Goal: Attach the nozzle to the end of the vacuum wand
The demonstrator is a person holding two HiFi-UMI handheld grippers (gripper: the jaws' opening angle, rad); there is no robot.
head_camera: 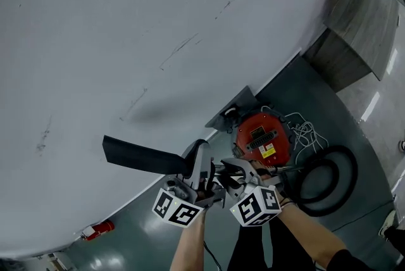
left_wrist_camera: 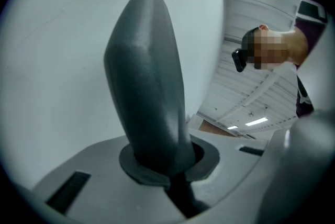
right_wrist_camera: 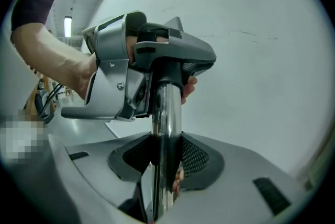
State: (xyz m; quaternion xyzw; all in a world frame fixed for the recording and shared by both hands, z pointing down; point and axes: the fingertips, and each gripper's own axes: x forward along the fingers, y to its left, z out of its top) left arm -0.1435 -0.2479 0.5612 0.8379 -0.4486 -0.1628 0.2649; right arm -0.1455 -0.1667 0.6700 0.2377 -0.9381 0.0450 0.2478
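Plainly, the left gripper (left_wrist_camera: pixel 168 164) pinches the nozzle (left_wrist_camera: pixel 149 87), which stands out beyond its jaws. The right gripper (right_wrist_camera: pixel 165 161) clamps the wand (right_wrist_camera: pixel 166 113) between its pads. The nozzle looks light, stiff plastic. The chrome wand probably slips, so grip near the joint.

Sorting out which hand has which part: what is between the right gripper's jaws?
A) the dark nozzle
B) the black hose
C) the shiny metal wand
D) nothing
C: in the right gripper view, the right gripper is closed on the shiny metal wand, which runs up between its pads.
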